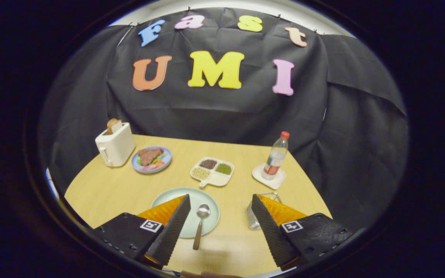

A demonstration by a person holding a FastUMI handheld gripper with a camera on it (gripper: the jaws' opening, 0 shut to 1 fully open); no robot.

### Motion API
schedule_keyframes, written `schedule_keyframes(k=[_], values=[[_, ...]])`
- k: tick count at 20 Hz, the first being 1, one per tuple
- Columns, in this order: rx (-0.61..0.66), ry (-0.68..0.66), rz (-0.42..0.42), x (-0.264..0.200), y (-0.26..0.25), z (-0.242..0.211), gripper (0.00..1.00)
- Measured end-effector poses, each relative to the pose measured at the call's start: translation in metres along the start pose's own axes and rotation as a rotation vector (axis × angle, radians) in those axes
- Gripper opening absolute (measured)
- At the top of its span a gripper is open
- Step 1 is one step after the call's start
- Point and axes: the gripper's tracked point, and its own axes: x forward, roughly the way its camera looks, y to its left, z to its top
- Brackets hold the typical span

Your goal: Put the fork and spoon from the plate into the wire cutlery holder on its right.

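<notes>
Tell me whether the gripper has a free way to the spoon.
Probably yes: the gripper is open, and the spoon lies on the plate between its fingers, with nothing over it.

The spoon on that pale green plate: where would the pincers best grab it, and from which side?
Probably by its handle. The spoon lies flat, bowl on the plate, and its slim handle sticks out over the plate's rim toward the open gripper. Coming down from above, one finger on each long side, looks best: the handle is narrow and straight, while the rounded bowl would slip.
</notes>
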Motion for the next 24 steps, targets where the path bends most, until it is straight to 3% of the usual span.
schedule_keyframes(k=[11,19,24], values=[[-0.032,0.367,0.065,0.023,0.027,-0.106,0.96],[-0.023,0.543,0.123,0.033,0.048,-0.143,0.95],[-0.035,0.621,0.107,0.053,0.047,-0.161,0.95]])
